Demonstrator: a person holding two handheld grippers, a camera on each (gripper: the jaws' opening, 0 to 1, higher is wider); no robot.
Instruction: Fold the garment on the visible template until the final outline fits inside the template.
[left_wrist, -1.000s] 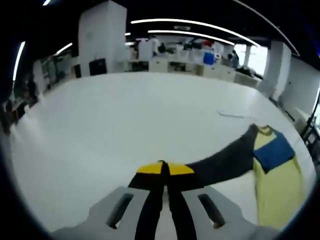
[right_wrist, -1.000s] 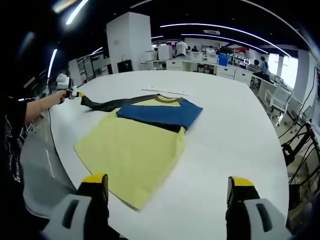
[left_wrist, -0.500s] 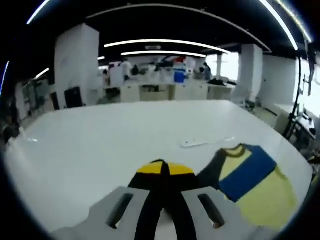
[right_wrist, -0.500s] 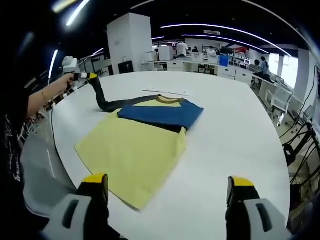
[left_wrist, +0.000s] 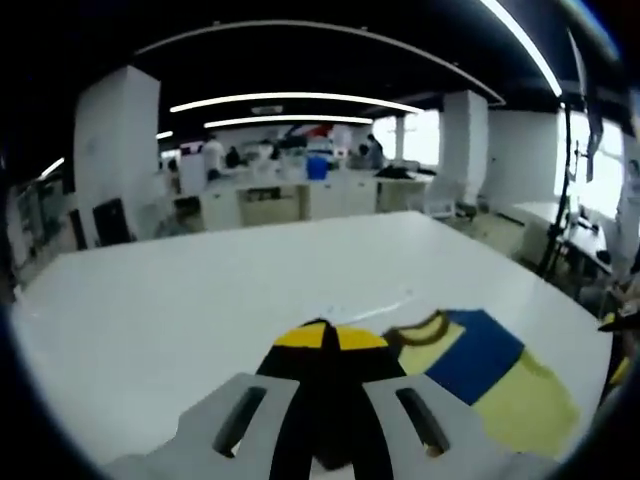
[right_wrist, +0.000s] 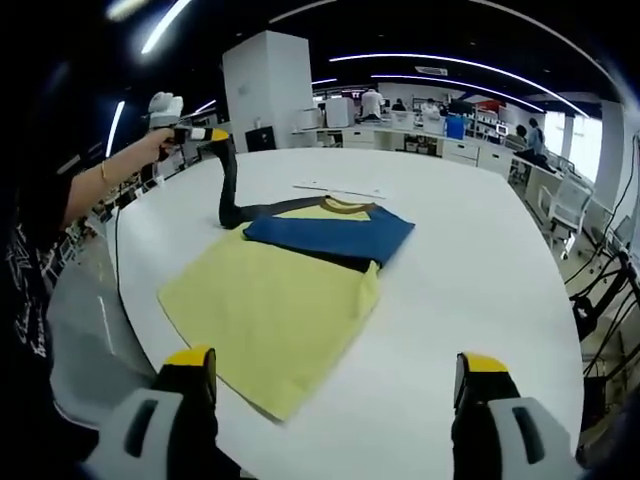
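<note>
Shirt (right_wrist: 285, 300) lies flat on table (right_wrist: 470, 290); left gripper (right_wrist: 205, 134) pinches dark sleeve (right_wrist: 229, 185), lifted high, likely to fold it across the body; right gripper (right_wrist: 338, 370) spread, empty, hovering near hem.

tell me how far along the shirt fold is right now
Partly done. The blue sleeve already lies folded across the chest of the yellow shirt. In hand: the left gripper is shut on the dark sleeve, held up above the white table. Left: lay that sleeve over the body, then fold the long yellow body shorter. The right gripper is open and holds nothing.
</note>
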